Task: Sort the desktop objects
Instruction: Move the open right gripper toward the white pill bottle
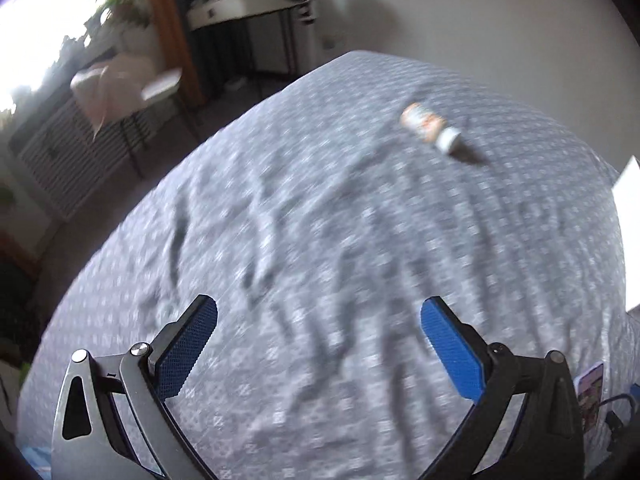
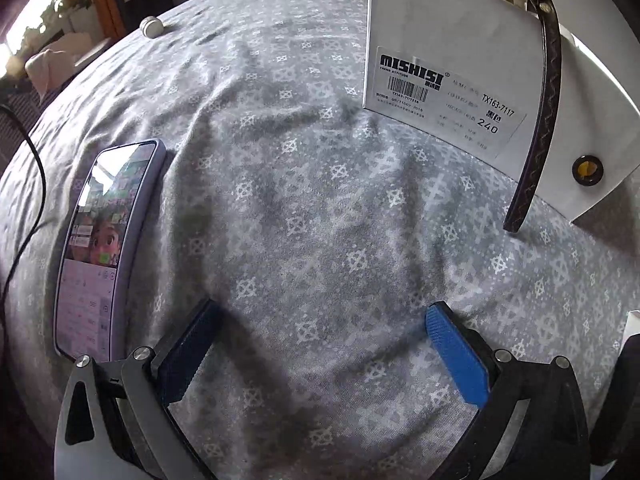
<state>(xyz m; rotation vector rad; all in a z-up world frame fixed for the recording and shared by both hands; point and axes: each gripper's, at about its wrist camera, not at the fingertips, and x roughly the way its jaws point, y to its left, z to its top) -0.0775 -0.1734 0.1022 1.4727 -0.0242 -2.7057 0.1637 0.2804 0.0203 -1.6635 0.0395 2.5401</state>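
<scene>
While over patterned cloth, left tongs spread wide, empty; right tongs likewise.

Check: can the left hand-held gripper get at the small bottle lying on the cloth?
Probably yes. The left hand-held gripper is open and empty, and only bare grey cloth lies between it and the bottle.

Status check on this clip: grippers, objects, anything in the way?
Left gripper open, empty. Right gripper open, empty. Small bottle lying on cloth, untouched; phone beside white box. Nothing in the way.
</scene>
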